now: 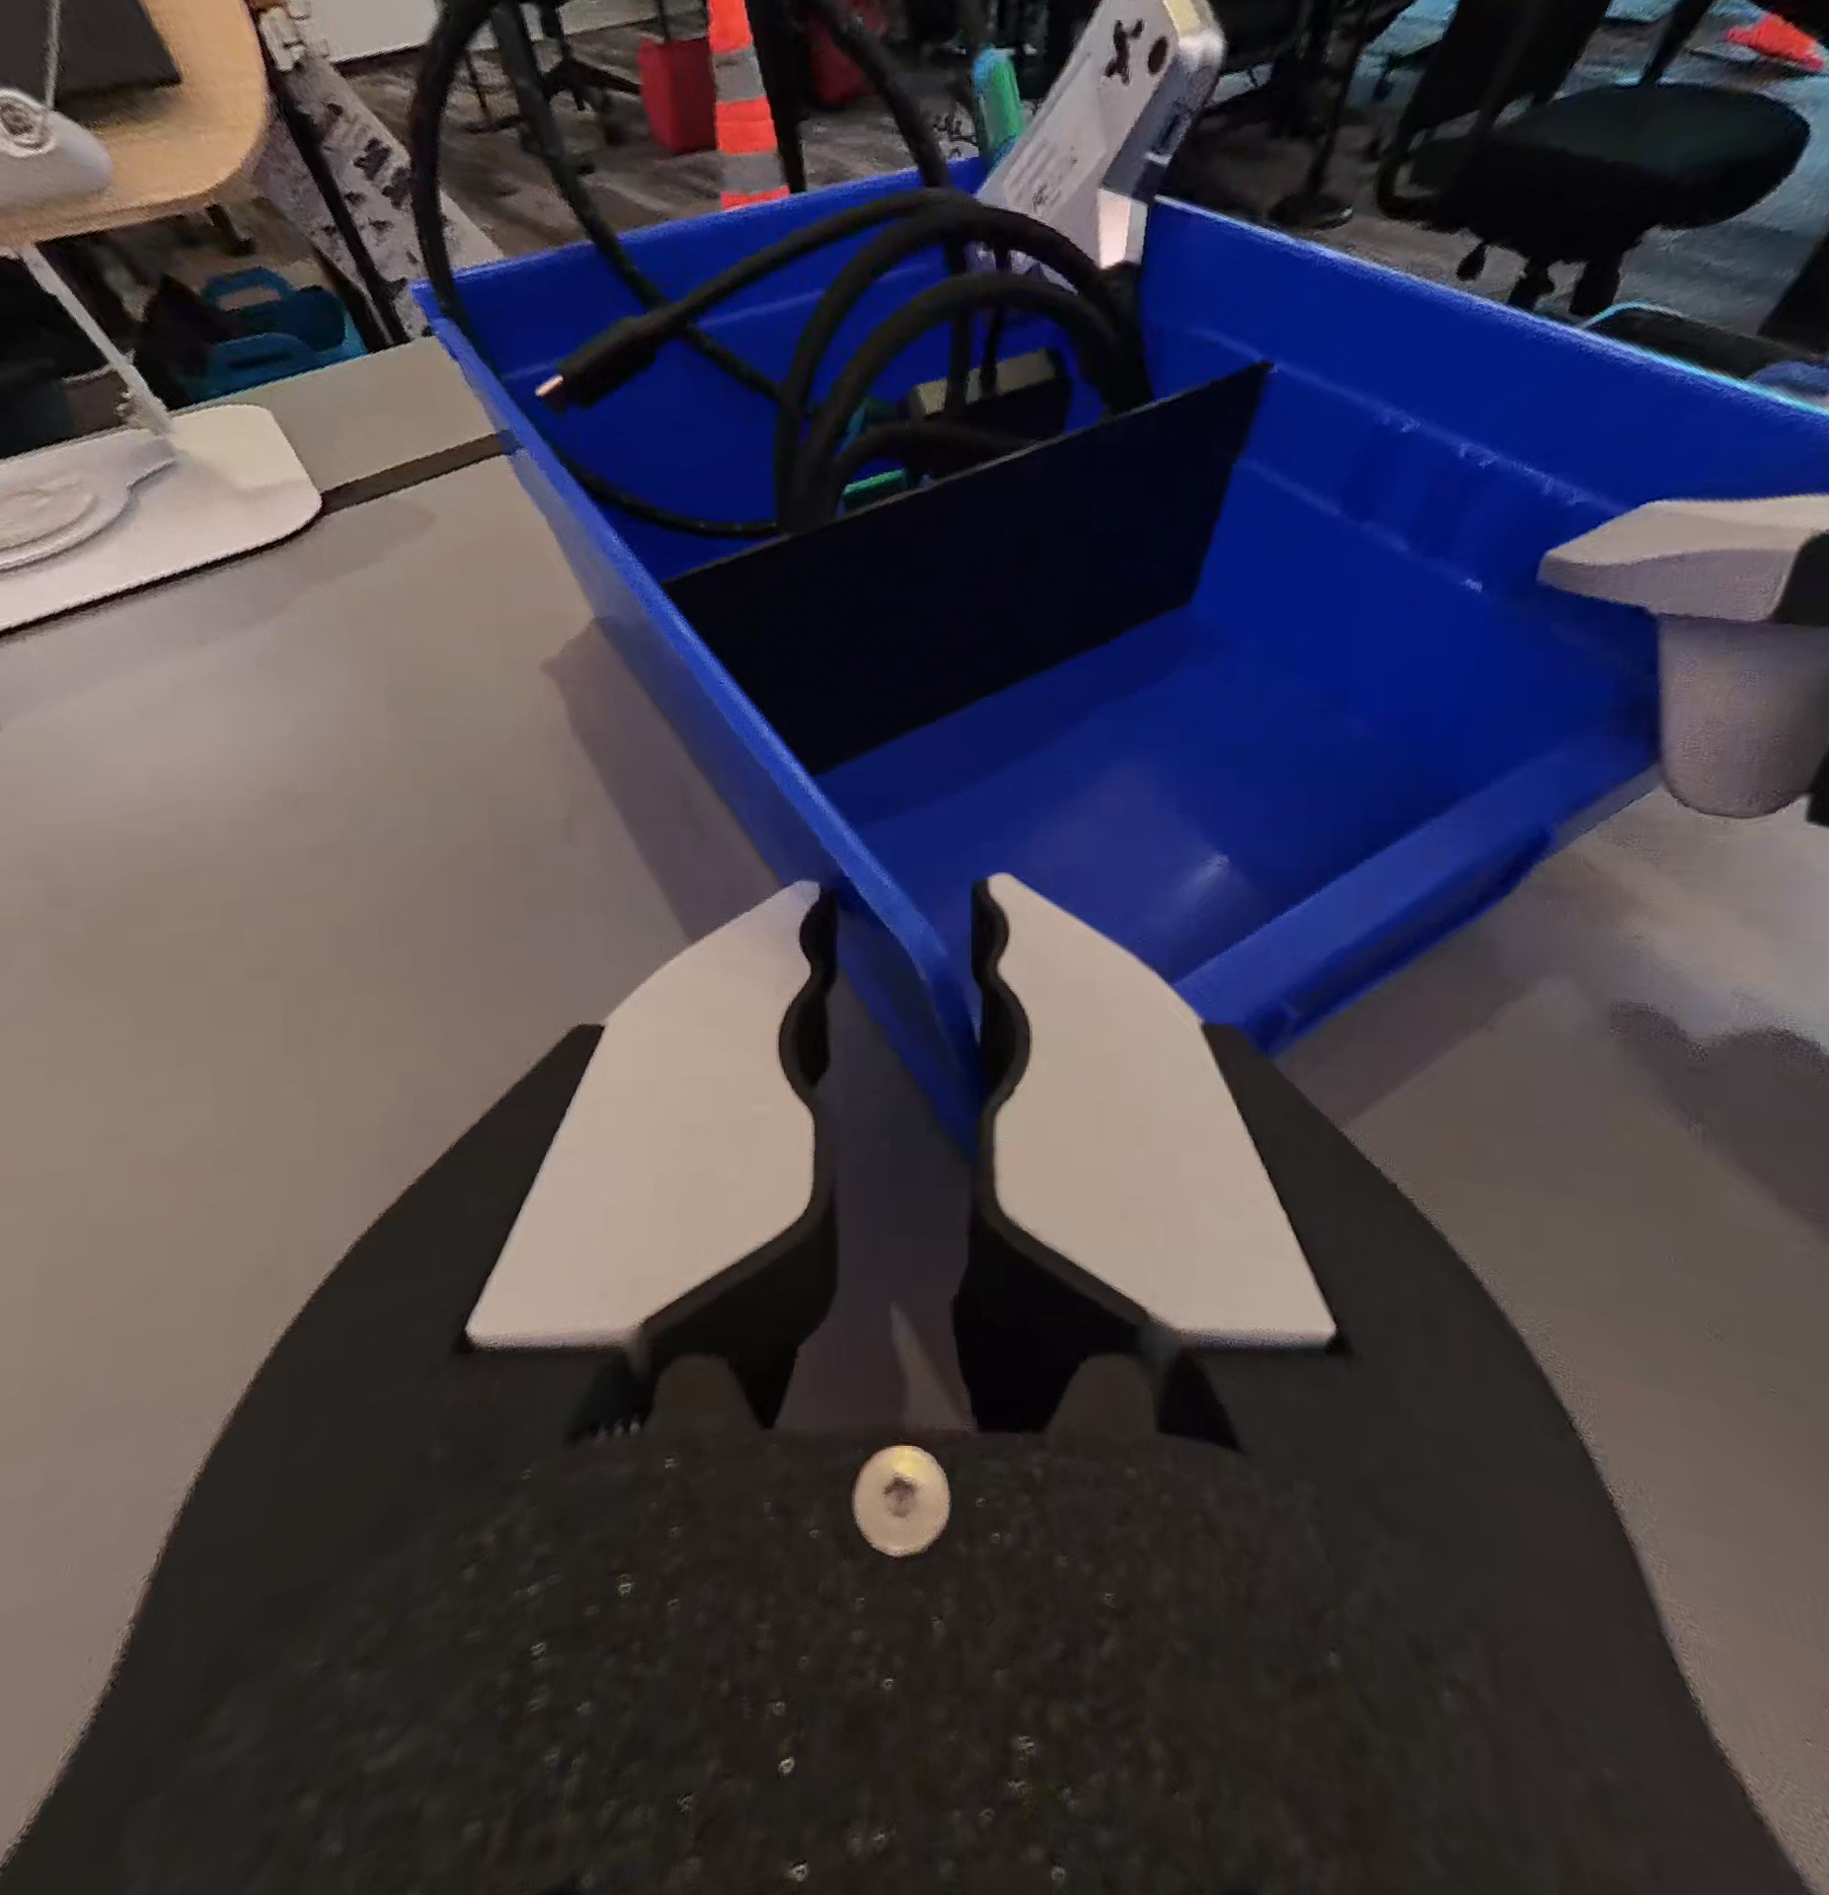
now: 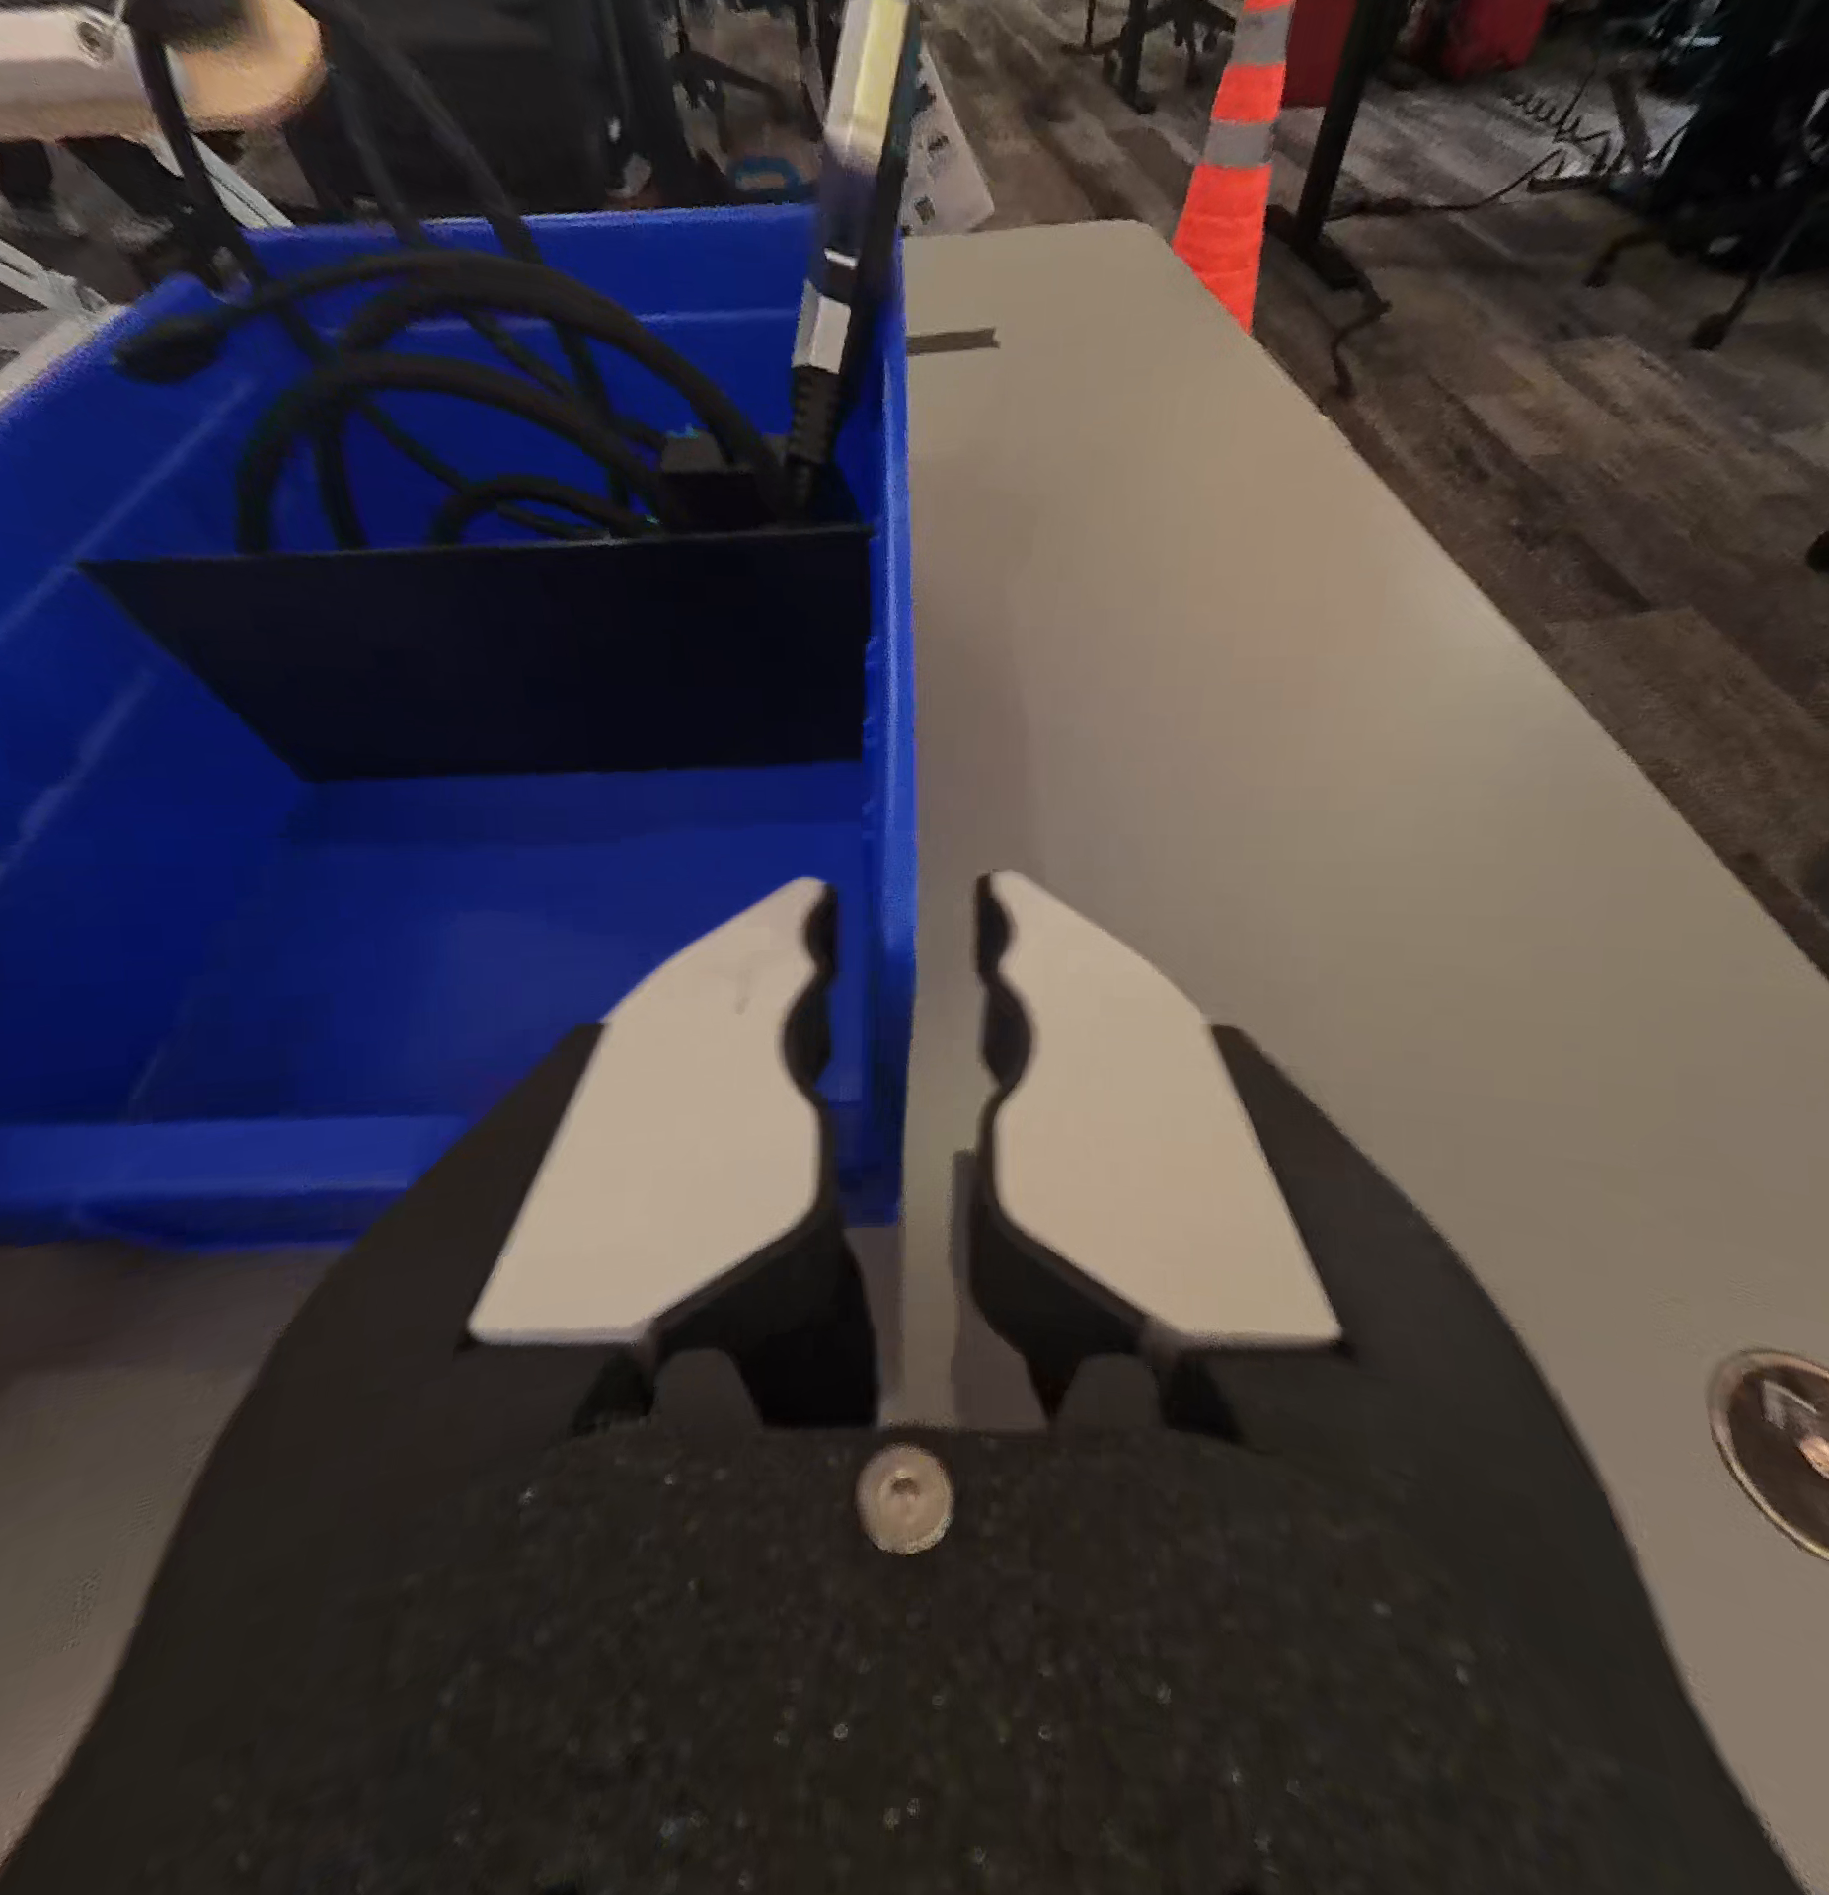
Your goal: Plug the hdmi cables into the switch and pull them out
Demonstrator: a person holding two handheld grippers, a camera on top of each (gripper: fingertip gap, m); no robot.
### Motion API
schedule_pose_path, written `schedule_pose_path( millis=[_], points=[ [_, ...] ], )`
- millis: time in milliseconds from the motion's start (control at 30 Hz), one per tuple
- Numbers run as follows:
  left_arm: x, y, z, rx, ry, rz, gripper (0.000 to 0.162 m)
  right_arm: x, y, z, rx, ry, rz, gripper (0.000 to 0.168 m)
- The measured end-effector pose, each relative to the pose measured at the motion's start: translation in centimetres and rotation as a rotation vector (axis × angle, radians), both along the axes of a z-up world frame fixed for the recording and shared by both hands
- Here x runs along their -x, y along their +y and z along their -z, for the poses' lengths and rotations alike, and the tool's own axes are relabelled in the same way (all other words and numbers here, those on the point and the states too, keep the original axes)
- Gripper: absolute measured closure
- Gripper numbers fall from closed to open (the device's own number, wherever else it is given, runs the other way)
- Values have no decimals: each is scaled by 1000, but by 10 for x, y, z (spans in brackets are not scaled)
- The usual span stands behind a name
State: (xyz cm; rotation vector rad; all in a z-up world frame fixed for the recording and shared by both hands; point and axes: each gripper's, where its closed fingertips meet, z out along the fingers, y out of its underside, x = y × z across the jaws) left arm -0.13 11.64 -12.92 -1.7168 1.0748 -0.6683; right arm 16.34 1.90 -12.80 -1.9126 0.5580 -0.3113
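Reaching ahead, your left tongs and right tongs sit slightly parted, empty; cables coil past the divider in the bin; left nearer the free plug.

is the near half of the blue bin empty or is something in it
Empty. In both views the blue bin shows only bare floor in front of the dark divider; the black cables all sit behind it.

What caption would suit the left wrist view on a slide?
Open left gripper straddling the blue bin wall; black cables lie behind the divider.
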Motion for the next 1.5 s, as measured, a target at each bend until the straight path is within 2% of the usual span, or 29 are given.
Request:
schedule_pose_path(
  millis=[33, 300, 533, 667, 833, 1000, 1100, 1200, 1233, 1300, 1400, 1500],
  points=[
    [-1, 3, 0, 2, 3, -4, 138, 1, 5, -1, -15, 31, -6, 164],
    [46, 45, -19, 72, -32, -117, 150, 51, 30, -19, -10, 46, 20, 166],
    [144, 100, -48, 1, -78, -329, 156, 135, 98, -56, -110, -27, -112, 165],
    [197, 127, -43, 37, -71, -432, 157, 184, 136, -56, -104, -40, -185, 165],
    [234, 149, -18, 61, -5, -495, 158, 221, 164, -31, -59, -14, -254, 163],
    [247, 155, -4, -5, 122, -527, 153, 235, 172, -5, -23, -36, -319, 162],
    [241, 136, -4, 101, 77, -438, 122, 238, 170, -3, -35, -26, -383, 160],
    [248, 116, -23, 138, 9, -378, 122, 248, 161, -4, -9, 27, -489, 134],
    [259, 113, -32, 110, -14, -379, 124, 244, 155, -4, -8, 15, -491, 132],
    [294, 111, -49, 55, -52, -421, 126, 236, 145, -4, -20, -55, -504, 124],
    [376, 115, -65, 7, -86, -522, 121, 220, 130, 2, 28, -115, -490, 117],
    [465, 133, -56, 22, -102, -625, 123, 212, 118, 3, 26, -96, -461, 117]
  ],
)
